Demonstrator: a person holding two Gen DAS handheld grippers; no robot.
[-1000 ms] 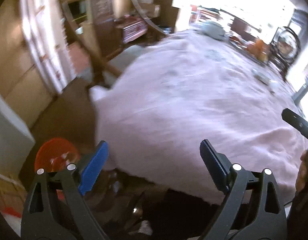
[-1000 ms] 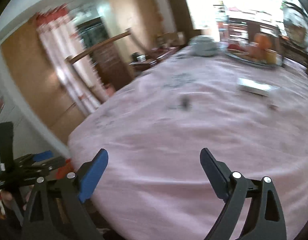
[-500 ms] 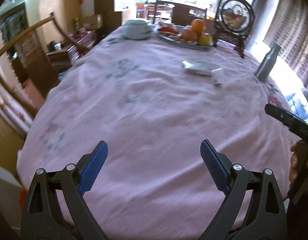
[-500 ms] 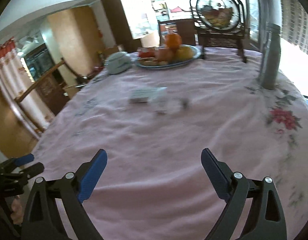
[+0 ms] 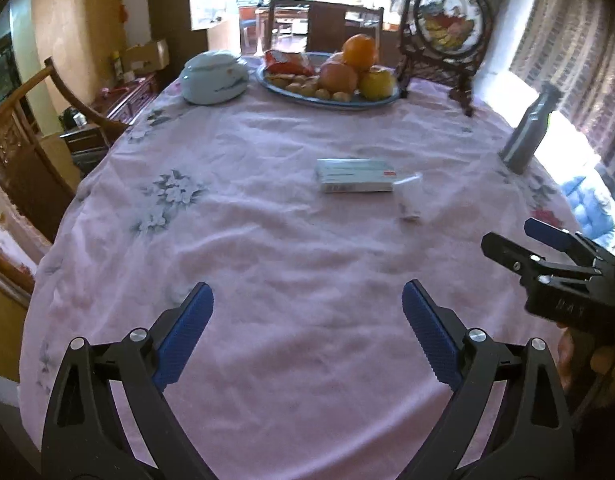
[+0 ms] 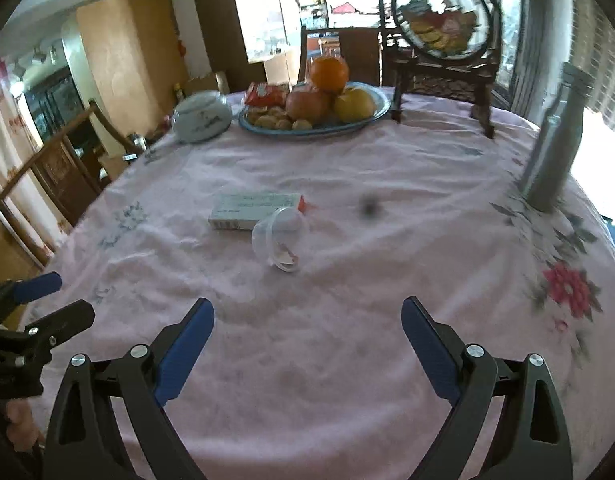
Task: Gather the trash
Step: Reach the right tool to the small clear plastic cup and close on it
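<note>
A flat white box (image 5: 355,176) with a red end lies mid-table on the pink cloth; it also shows in the right wrist view (image 6: 253,210). A clear plastic cup (image 6: 279,236) lies on its side next to the box, also in the left wrist view (image 5: 409,198). A small dark scrap (image 6: 369,205) lies to the right of the box. My left gripper (image 5: 307,328) is open and empty above the near table edge. My right gripper (image 6: 307,344) is open and empty, to the right of the left one and also short of the cup.
A fruit plate (image 5: 327,76) with a red snack packet, a pale lidded bowl (image 5: 213,76), a framed ornament on a stand (image 5: 447,28) and a grey bottle (image 5: 527,132) stand at the far side and right. Wooden chairs (image 5: 23,152) stand to the left.
Both views swung from the left side of the room and the floor up onto the table. The box and the cup now lie ahead of both grippers. Both stay open.
</note>
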